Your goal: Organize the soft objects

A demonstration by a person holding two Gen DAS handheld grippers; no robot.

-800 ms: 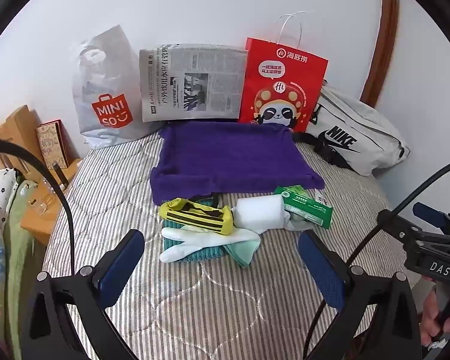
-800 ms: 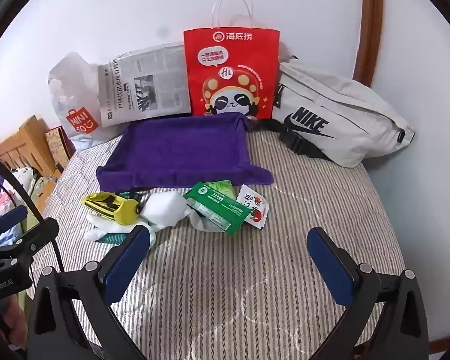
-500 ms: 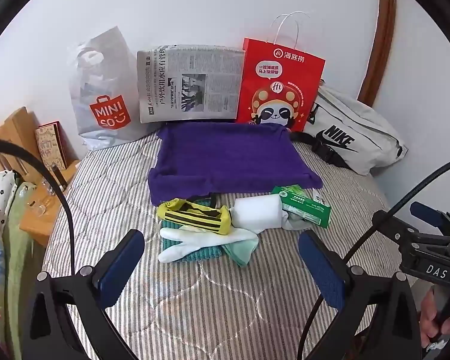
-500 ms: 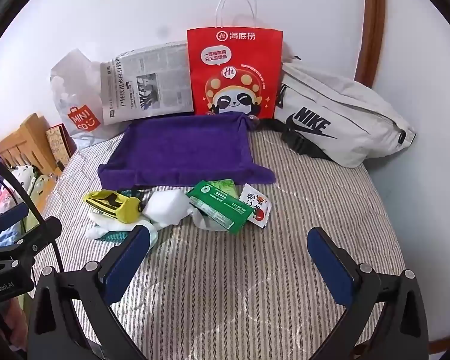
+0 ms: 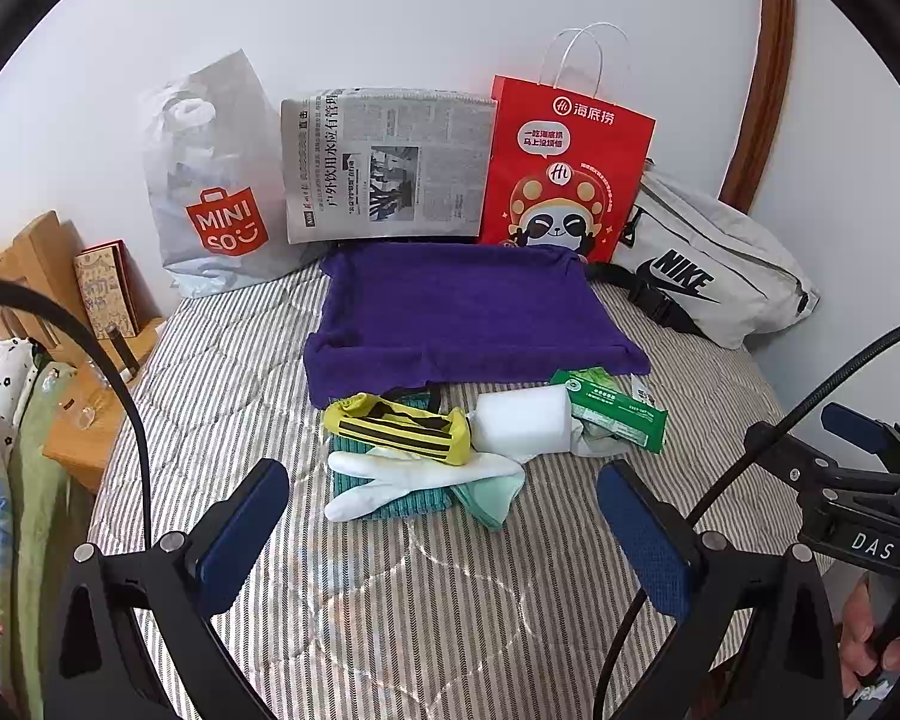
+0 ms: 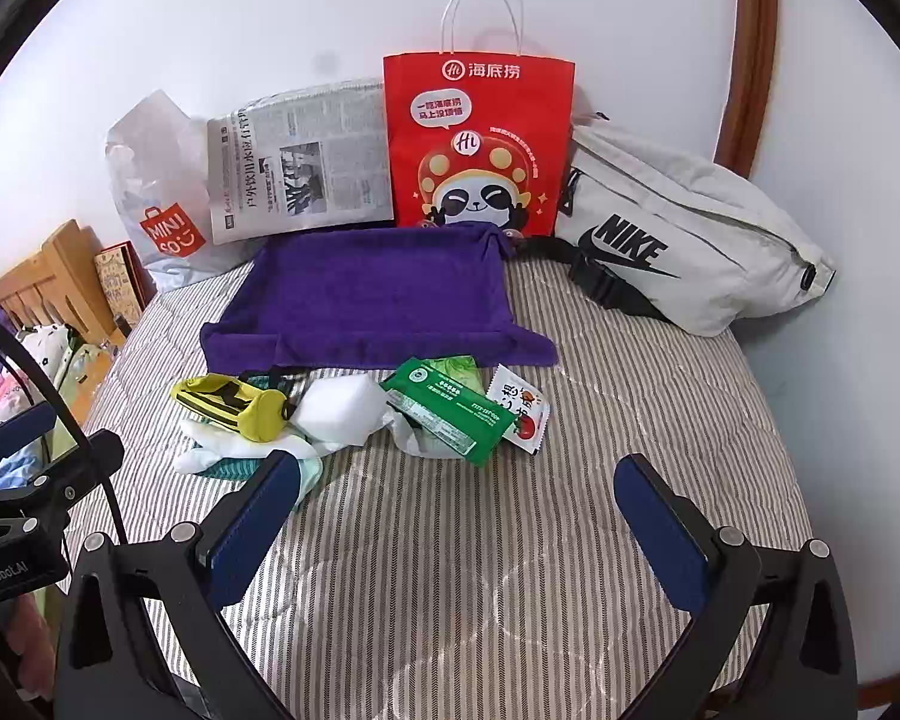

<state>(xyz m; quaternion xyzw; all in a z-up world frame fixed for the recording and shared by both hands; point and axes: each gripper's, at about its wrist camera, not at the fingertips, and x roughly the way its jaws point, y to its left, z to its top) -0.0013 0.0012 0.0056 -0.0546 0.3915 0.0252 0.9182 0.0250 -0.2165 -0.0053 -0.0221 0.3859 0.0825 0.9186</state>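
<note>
A purple towel [image 5: 468, 306] [image 6: 372, 294] lies spread on the striped bed. In front of it sits a small heap: a yellow-and-black striped sock [image 5: 399, 426] [image 6: 234, 402], a white glove [image 5: 414, 477], a teal knit cloth [image 5: 390, 501], a white sponge block [image 5: 522, 423] [image 6: 342, 405], a green wipes pack [image 5: 615, 411] [image 6: 450, 405] and a small red-and-white sachet [image 6: 519, 408]. My left gripper [image 5: 444, 531] hovers open just short of the glove. Short of the wipes pack, my right gripper [image 6: 459, 531] is open, its left pad near the glove's edge. Neither holds anything.
Against the back wall stand a Miniso plastic bag [image 5: 210, 180], a folded newspaper [image 5: 384, 165], a red paper bag [image 5: 564, 174] and a grey Nike waist bag [image 5: 708, 264]. A wooden nightstand [image 5: 60, 324] sits left of the bed. The wall closes the right side.
Both grippers have barely shifted; the left view has drifted slightly so the scene sits a little more to the left. Nothing on the bed moved.
</note>
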